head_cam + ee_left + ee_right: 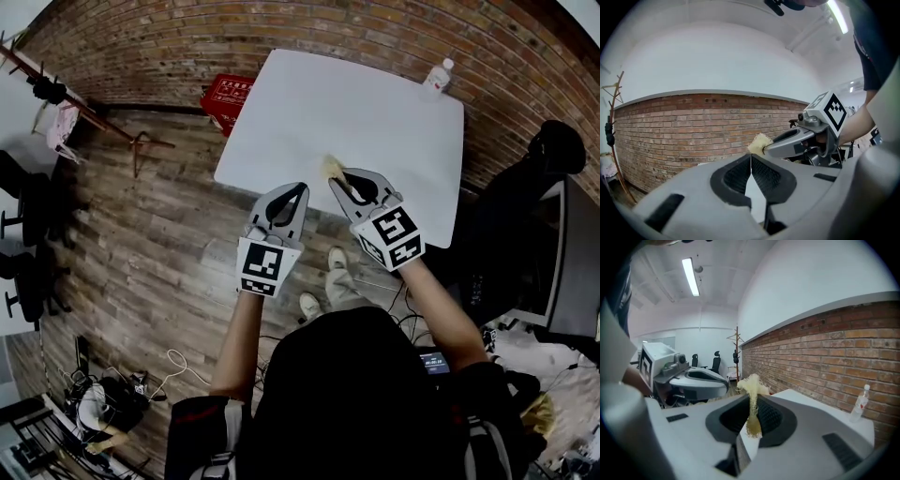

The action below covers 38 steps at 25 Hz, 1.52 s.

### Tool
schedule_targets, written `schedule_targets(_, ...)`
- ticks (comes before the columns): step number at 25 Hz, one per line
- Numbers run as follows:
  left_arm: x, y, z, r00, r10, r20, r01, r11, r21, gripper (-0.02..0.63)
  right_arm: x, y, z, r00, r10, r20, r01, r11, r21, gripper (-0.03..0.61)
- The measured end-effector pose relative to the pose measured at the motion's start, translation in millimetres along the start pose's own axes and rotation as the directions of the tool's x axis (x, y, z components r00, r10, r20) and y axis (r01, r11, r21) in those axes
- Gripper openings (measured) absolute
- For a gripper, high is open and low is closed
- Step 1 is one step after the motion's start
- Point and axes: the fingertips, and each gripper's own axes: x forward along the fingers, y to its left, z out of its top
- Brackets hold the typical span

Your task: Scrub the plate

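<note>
My right gripper is shut on a pale yellow scrub sponge, held over the near edge of the white table. The right gripper view shows the sponge squeezed thin between the jaws and fraying out past the tips. My left gripper hovers just left of it, shut, with nothing between its jaws. From the left gripper view, the right gripper and its sponge sit close ahead to the right. No plate shows in any view.
A clear bottle with a white cap stands at the table's far right corner. A red crate lies on the wood floor left of the table. A brick wall runs behind, with a coat rack and a dark monitor.
</note>
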Motion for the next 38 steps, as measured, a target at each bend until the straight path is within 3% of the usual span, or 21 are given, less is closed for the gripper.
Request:
schedule_targets(4, -17, -11, 6, 0.999, -0.026, 0.022, 0.027, 0.998, -0.062, 0.02, -16, 18, 11, 0.999, 0.006, 0.041, -0.007, 0.999, 0.042, 0.046)
schedule_targets(15, -63, -27, 25, 0.997, -0.049, 0.06, 0.051, 0.998, -0.031, 0.02, -40, 62, 36, 0.994, 0.011, 0.111, -0.015, 0.999, 0.04, 0.046)
schedule_targets(27, -106, -37, 25, 0.993, -0.054, 0.1, 0.064, 0.994, -0.094, 0.02, -58, 99, 50, 0.99, -0.001, 0.139, -0.003, 1.0, 0.025, 0.046)
schedule_targets(38, -114, -30, 56, 0.991, -0.045, 0.124, 0.051, 0.998, -0.045, 0.02, -61, 103, 80, 0.98, 0.008, 0.199, -0.007, 1.0, -0.004, 0.046)
